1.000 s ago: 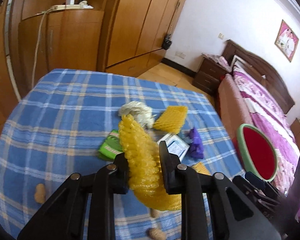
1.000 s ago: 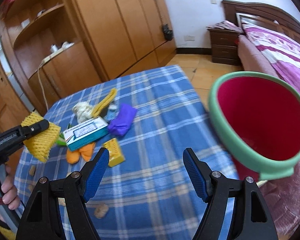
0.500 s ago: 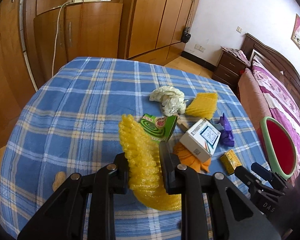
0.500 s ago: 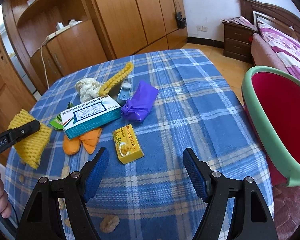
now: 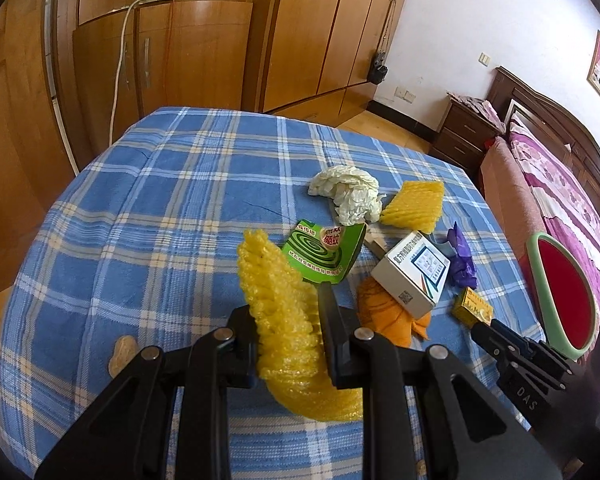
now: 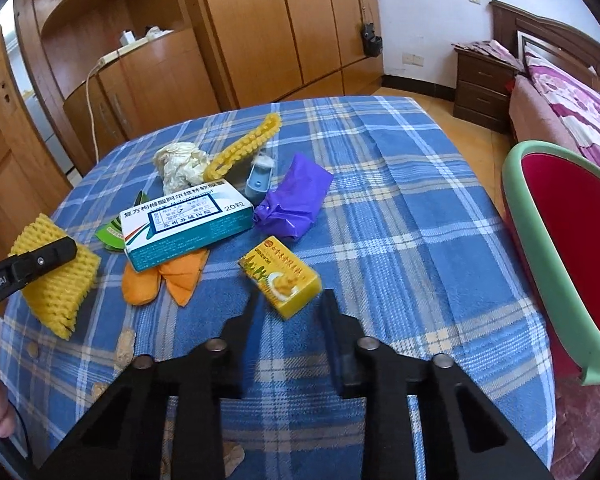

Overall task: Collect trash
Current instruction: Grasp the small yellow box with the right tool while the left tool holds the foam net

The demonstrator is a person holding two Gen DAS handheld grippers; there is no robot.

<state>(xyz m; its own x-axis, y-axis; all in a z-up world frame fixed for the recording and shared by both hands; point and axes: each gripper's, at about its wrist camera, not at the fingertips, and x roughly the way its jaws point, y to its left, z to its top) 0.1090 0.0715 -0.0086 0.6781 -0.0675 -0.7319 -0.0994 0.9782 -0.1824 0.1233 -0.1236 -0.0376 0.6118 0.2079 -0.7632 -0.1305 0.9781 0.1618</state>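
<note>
My left gripper (image 5: 288, 300) is shut on a yellow foam net (image 5: 284, 312) and holds it above the blue plaid table (image 5: 148, 208); the net also shows in the right wrist view (image 6: 56, 276). My right gripper (image 6: 290, 300) has its fingers on both sides of the near end of a small yellow box (image 6: 280, 276), which also shows in the left wrist view (image 5: 472, 306). Around it lie a white-and-teal medicine box (image 6: 184, 224), a purple wrapper (image 6: 294, 200), orange peel (image 6: 164, 280), a white crumpled tissue (image 6: 180, 164) and a second yellow foam net (image 6: 244, 148).
A red bin with a green rim (image 6: 564, 248) stands beside the table at the right. A green mosquito-coil box (image 5: 324, 252) lies by the pile. Peanut shells (image 6: 126, 346) lie near the table's front edge. Wooden wardrobes stand behind and a bed at the right.
My right gripper has swung from the bin to the table, come down on the small yellow box and narrowed around it. My left gripper has kept hold of the foam net and shifted leftward.
</note>
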